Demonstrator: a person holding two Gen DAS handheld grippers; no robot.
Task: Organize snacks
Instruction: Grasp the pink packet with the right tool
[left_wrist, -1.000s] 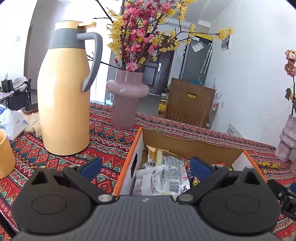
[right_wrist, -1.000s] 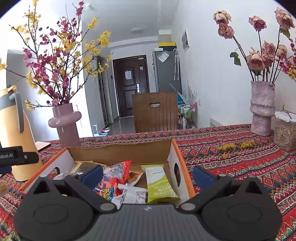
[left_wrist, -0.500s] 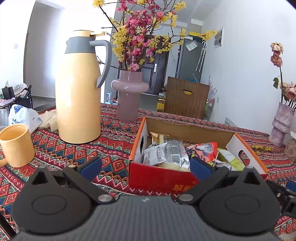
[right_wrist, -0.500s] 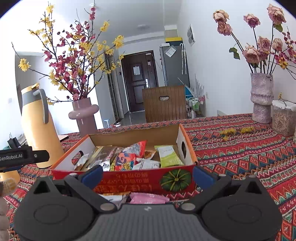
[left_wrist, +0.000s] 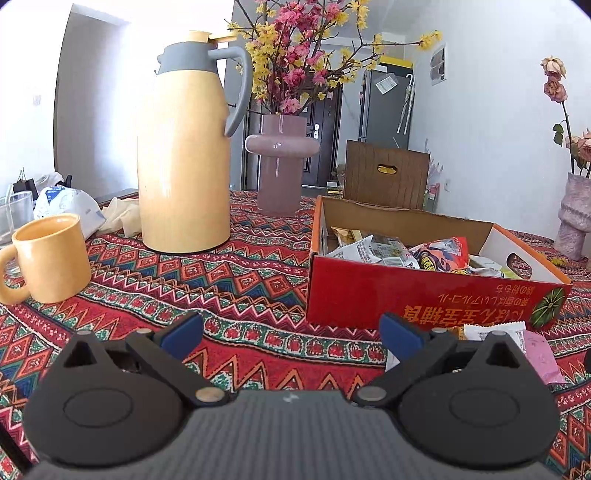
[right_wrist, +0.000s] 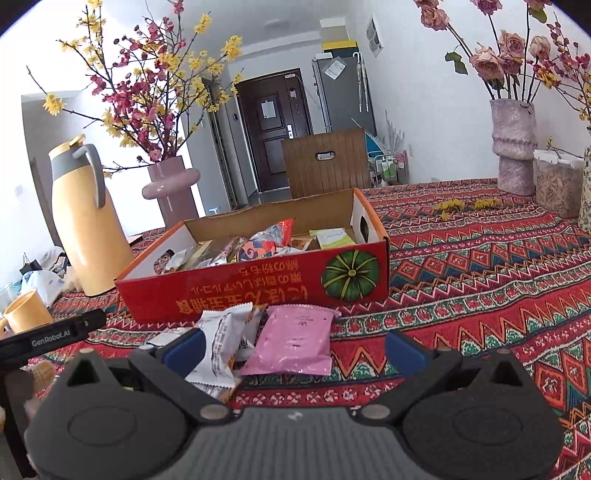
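A red cardboard box (right_wrist: 258, 284) with several snack packets inside sits on the patterned tablecloth; it also shows in the left wrist view (left_wrist: 424, 295). In front of it lie a pink packet (right_wrist: 295, 341) and a white packet (right_wrist: 225, 332). My right gripper (right_wrist: 293, 349) is open and empty, just short of these loose packets. My left gripper (left_wrist: 290, 334) is open and empty, over the cloth left of the box front. The loose packets (left_wrist: 517, 339) lie at its right.
A tall yellow thermos (left_wrist: 184, 155) and a pink vase of blossoms (left_wrist: 282, 162) stand behind and left of the box. A yellow mug (left_wrist: 48, 258) is at the left. A rose vase (right_wrist: 513, 147) and a clear jar (right_wrist: 557, 181) stand at the far right.
Both grippers have pulled back from over the box toward the near edge of the table. The box front and the loose packets in front of it have come into view.
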